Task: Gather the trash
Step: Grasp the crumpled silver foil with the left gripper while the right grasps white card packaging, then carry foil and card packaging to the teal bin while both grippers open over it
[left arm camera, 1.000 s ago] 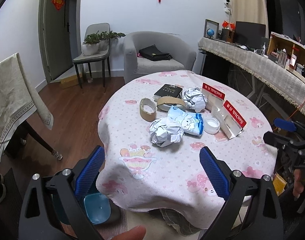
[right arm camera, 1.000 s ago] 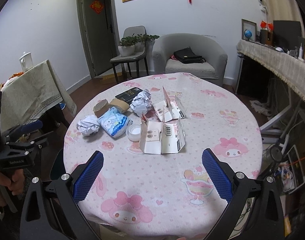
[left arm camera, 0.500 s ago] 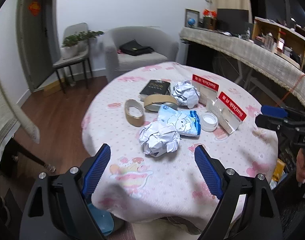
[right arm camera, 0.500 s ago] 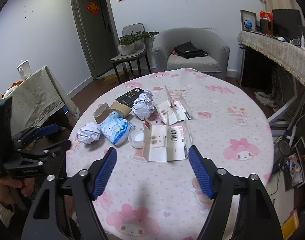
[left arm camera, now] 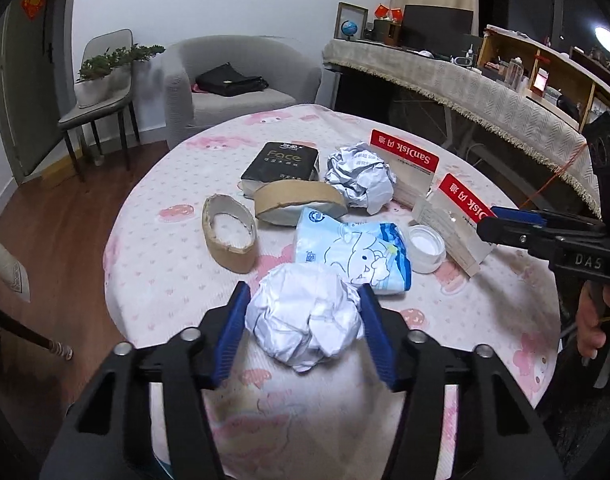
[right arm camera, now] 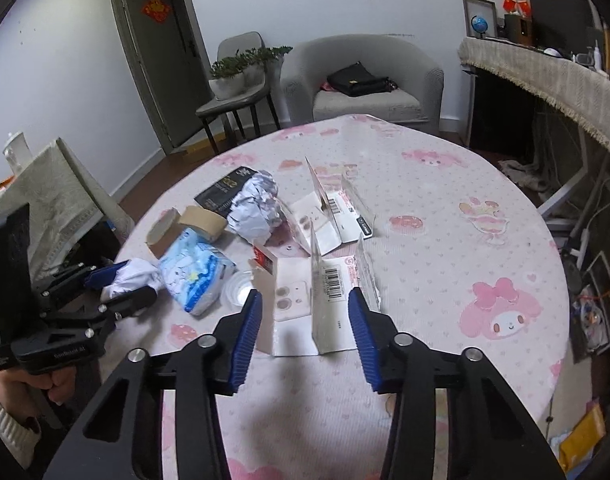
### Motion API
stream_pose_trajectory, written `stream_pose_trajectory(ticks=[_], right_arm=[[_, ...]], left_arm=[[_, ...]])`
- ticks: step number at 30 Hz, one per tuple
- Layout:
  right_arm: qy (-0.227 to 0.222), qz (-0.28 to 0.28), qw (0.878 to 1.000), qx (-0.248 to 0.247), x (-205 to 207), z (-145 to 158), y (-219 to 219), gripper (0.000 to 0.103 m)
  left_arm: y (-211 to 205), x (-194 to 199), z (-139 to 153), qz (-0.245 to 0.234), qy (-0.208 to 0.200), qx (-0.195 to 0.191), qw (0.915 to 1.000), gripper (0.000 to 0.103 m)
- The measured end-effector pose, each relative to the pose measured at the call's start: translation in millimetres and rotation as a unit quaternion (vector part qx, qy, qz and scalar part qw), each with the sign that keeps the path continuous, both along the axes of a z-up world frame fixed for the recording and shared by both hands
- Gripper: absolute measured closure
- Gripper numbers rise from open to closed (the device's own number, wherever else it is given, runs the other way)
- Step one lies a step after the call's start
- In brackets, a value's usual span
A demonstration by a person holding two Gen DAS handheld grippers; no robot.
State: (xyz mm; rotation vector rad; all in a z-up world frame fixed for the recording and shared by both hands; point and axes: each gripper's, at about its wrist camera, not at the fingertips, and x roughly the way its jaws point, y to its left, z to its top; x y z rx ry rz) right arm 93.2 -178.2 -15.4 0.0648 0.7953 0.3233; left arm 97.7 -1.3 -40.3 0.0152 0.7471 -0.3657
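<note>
The step in hand is the grasp, and both hands do it together. The left gripper (left arm camera: 303,322) has a crumpled ball of white paper (left arm camera: 305,316) between its two blue pads, and its jaws are closing. The pads (left arm camera: 233,332) stand right at the two sides of the ball, but it is not clear whether they already press on it; in the right wrist view the ball (right arm camera: 135,276) seems to sit tight between them. The ball rests on the pink tablecloth (left arm camera: 165,280), and just behind the jaws lies a blue and white tissue pack (left arm camera: 353,254).

The right gripper (right arm camera: 305,320) is also closing its jaws. Between them stands an opened SanDisk card package (right arm camera: 325,300), white card with a clear plastic flap that stands upright. The pads (right arm camera: 247,328) are still apart from the package on both sides, so nothing is pinched there yet.

Beyond both jaws more trash waits: two cardboard tape rings (left arm camera: 229,238), a second paper ball (left arm camera: 361,176), a second card package (right arm camera: 337,208), a small white lid (left arm camera: 425,246) and a black box (left arm camera: 283,162).

The next move probably calls for the pads to finish closing, firmly on the paper, more gently on the thin card, which may bend or slip. Then both hands should lift and carry the items to a bin, which is not clearly seen in these views.
</note>
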Motion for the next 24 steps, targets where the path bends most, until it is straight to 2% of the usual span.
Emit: stream_pose_trajectory(ticks=[10, 11, 13, 14, 16, 21, 24], right_arm=[[0.009, 0.007, 0.999, -0.041, 13, -12, 18, 0.077], [0.011, 0.007, 0.999, -0.044, 14, -13, 20, 0.081], [0.009, 0.003, 0.999, -0.052, 16, -12, 22, 0.097], [0.009, -0.002, 0.998, -0.055, 15, -12, 20, 0.099], [0.009, -0.01, 0.999, -0.052, 14, -10, 17, 0.1], [-0.027, -0.032, 0.997, -0.07, 2, 11, 16, 0.1], [-0.04, -0.029, 0.997, -0.065, -2, 20, 22, 0.1]], left_arm=[[10, -3, -2, -0.004, 0.0, -0.028, 0.9996, 0.05], [11, -4, -1, -0.001, 0.0, -0.033, 0.9994, 0.05], [12, -6, 2, 0.001, 0.0, -0.042, 0.9991, 0.051], [13, -7, 3, 0.001, 0.0, -0.045, 0.999, 0.051], [15, -11, 9, 0.002, -0.004, -0.05, 0.9987, 0.051], [28, -22, 26, 0.013, -0.017, -0.079, 0.9966, 0.051], [40, -28, 35, 0.026, -0.029, -0.083, 0.9958, 0.051]])
